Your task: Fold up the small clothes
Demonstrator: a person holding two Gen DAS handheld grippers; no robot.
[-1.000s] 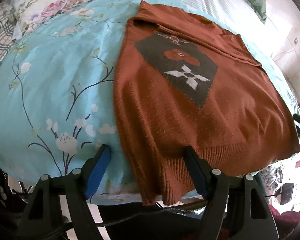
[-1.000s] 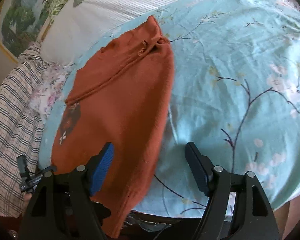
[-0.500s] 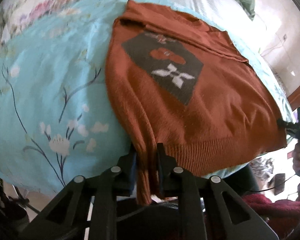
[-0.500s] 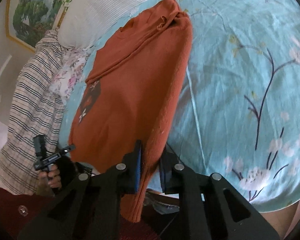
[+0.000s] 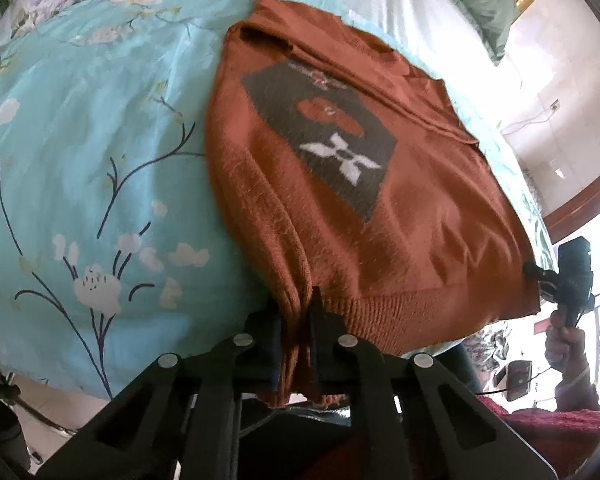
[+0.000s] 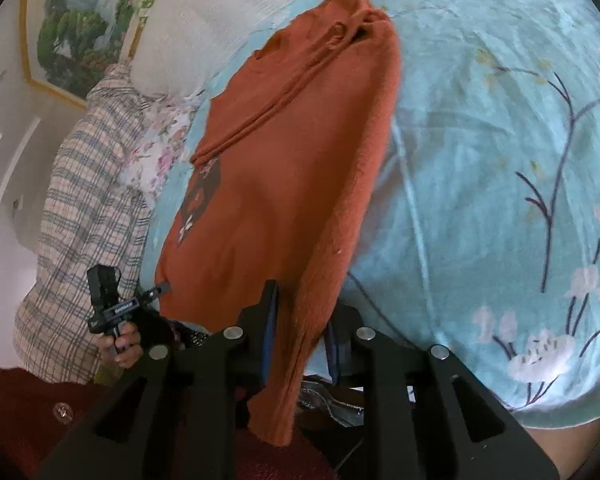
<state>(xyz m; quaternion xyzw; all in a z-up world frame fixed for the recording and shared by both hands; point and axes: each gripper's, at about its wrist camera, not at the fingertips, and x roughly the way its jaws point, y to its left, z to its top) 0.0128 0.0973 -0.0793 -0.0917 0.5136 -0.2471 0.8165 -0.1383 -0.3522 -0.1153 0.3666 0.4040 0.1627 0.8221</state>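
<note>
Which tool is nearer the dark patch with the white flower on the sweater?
Left. The left tool grips the sweater hem just below the patch. The right tool holds the hem's far corner, well away from the patch.

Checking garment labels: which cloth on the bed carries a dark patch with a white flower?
The rust-orange sweater; the turquoise sheet shows only printed branches and blossoms, the plaid cloth only checks.

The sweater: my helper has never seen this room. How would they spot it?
On the bed's pale blue blossom-print cover lies one rust-orange knitted sweater, ribbed hem hanging over the near edge. Unlike the bedding around it, it has a dark patch with a white four-petal flower.
</note>
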